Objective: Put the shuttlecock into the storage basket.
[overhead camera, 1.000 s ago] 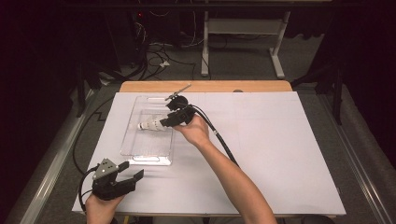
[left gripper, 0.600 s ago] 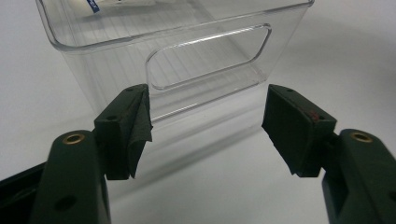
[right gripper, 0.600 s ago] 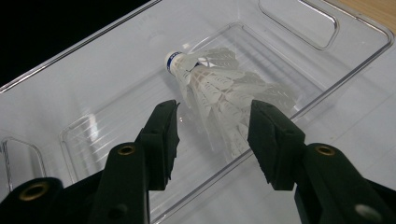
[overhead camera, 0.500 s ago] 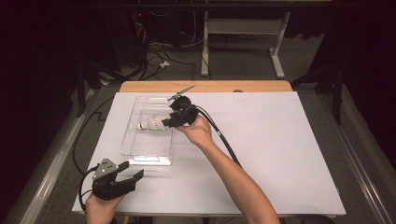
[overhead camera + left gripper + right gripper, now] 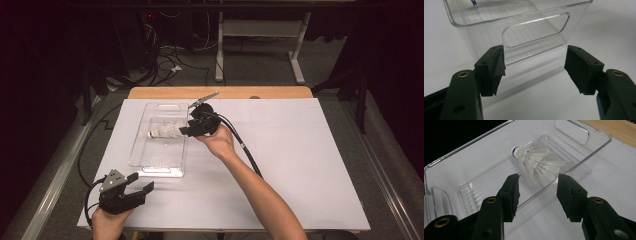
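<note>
A white feathered shuttlecock (image 5: 162, 132) (image 5: 536, 163) lies on its side inside a clear plastic bin (image 5: 137, 150) (image 5: 469, 143), with its cork end toward the bin's left wall. My right gripper (image 5: 184, 131) (image 5: 537, 182) hovers at the bin's right rim, pointing at the feather skirt. Its jaws are open and nothing is between them. My left gripper (image 5: 141, 183) (image 5: 535, 60) rests near the table's front left corner. It is open and empty, and it faces the bin's near end wall (image 5: 524, 25) with its cut-out handle.
A white sheet (image 5: 300, 160) covers most of the table, and a strip of bare wood (image 5: 220, 92) shows along the far edge. The right gripper's black cable (image 5: 245, 150) trails across the sheet beside the forearm. Beyond the table stand a metal desk frame (image 5: 295, 55) and floor cables.
My right gripper has drawn back a little to the right, away from the shuttlecock, which stays lying in the bin. The left gripper has not moved.
</note>
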Demonstrator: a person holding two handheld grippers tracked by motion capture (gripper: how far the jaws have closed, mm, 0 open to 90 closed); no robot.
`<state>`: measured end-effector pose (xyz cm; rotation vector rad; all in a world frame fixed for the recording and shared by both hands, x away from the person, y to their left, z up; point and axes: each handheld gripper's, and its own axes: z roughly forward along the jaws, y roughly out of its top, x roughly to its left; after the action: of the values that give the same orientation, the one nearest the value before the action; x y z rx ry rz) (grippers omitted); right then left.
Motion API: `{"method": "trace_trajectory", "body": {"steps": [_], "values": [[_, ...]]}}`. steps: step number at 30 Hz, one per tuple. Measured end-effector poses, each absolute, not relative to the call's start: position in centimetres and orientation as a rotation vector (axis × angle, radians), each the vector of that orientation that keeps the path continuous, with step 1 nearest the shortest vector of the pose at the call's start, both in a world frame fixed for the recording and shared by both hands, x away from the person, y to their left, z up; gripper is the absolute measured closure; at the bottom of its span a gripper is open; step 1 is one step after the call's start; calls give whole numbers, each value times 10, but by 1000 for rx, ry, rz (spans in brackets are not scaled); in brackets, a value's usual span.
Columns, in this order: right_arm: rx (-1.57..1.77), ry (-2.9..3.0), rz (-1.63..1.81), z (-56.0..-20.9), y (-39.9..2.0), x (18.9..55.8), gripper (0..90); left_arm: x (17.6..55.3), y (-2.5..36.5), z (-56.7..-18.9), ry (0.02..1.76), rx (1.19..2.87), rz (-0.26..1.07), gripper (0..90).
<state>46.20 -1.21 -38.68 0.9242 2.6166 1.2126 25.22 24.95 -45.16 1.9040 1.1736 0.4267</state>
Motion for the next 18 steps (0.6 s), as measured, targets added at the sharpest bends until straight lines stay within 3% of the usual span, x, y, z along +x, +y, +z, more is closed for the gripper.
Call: {"method": "trace_trajectory", "body": {"steps": [18], "values": [[954, 2580, 1219, -387, -38, 460, 522, 252, 249, -452, 1180, 1898, 428, 333]]}}
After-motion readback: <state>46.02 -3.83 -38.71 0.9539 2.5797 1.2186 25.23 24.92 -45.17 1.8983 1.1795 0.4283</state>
